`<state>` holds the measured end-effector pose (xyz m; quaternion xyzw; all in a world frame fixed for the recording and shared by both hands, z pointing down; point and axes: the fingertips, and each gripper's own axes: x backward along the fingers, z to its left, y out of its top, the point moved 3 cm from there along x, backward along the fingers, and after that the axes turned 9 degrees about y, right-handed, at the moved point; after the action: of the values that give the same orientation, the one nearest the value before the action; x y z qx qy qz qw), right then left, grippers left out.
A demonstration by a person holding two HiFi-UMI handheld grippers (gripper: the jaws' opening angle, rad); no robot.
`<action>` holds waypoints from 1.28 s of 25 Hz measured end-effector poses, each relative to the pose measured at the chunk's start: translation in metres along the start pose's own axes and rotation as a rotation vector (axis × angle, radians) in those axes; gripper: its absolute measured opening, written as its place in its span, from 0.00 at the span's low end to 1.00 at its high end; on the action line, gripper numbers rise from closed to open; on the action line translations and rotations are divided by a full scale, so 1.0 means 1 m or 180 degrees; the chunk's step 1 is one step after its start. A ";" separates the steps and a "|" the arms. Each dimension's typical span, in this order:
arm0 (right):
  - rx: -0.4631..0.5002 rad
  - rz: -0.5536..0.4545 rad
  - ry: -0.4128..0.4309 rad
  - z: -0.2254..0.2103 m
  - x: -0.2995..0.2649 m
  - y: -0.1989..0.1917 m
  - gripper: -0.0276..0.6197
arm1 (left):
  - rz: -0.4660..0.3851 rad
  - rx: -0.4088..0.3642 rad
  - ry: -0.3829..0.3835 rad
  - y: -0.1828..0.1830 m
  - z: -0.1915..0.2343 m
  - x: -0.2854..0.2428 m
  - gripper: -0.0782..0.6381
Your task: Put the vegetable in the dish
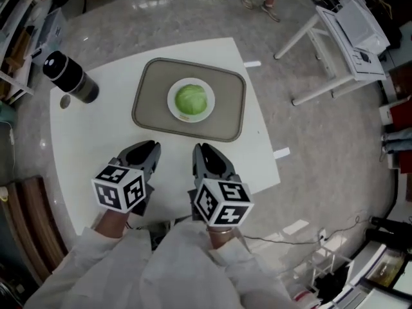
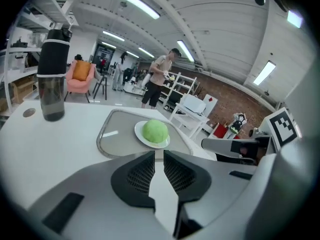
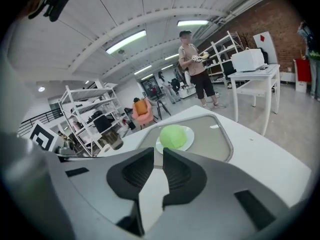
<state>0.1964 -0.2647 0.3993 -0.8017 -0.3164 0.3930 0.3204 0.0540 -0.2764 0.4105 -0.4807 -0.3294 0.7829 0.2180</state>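
The white surface fills the middle of the head view. A grey rounded tray lies toward its 12 o'clock side.

At the surface's 6 o'clock edge the two grippers sit side by side, both aimed at 12 o'clock toward the tray. The left gripper is at about 7 o'clock from the tray and the right gripper at about 6 o'clock, both short of its near rim. In the left gripper view the fingers are drawn nearly together, with a thin slit between them and nothing held. In the right gripper view the fingers stand the same way, holding nothing.

A dark bottle stands at 10 o'clock, well apart from the tray.

A white dish rests at the tray's centre. The round green vegetable sits in the dish.

A small round disc lies just beside the bottle at its 6 o'clock.
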 end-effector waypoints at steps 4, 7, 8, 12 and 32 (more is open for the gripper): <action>0.0109 -0.0152 0.0176 0.041 0.026 -0.017 0.14 | -0.0204 -0.0014 -0.0036 -0.019 -0.005 0.045 0.19; 0.0228 -0.0330 0.0354 0.073 0.050 -0.028 0.09 | -0.0367 -0.0026 -0.0051 -0.032 -0.007 0.082 0.16; 0.0264 -0.0385 0.0399 0.084 0.058 -0.032 0.08 | -0.0416 -0.0031 -0.0079 -0.036 -0.007 0.094 0.15; 0.0315 -0.0613 0.0545 0.129 0.092 -0.051 0.07 | -0.0605 -0.0116 -0.0198 -0.054 -0.013 0.146 0.14; 0.1049 -0.0706 0.1055 0.256 0.174 -0.123 0.07 | -0.1281 -0.0070 -0.0268 -0.113 -0.030 0.294 0.12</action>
<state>0.0376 0.0079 0.2943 -0.7525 -0.2772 0.2649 0.5354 -0.0467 0.0036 0.3037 -0.3744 -0.4362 0.7393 0.3509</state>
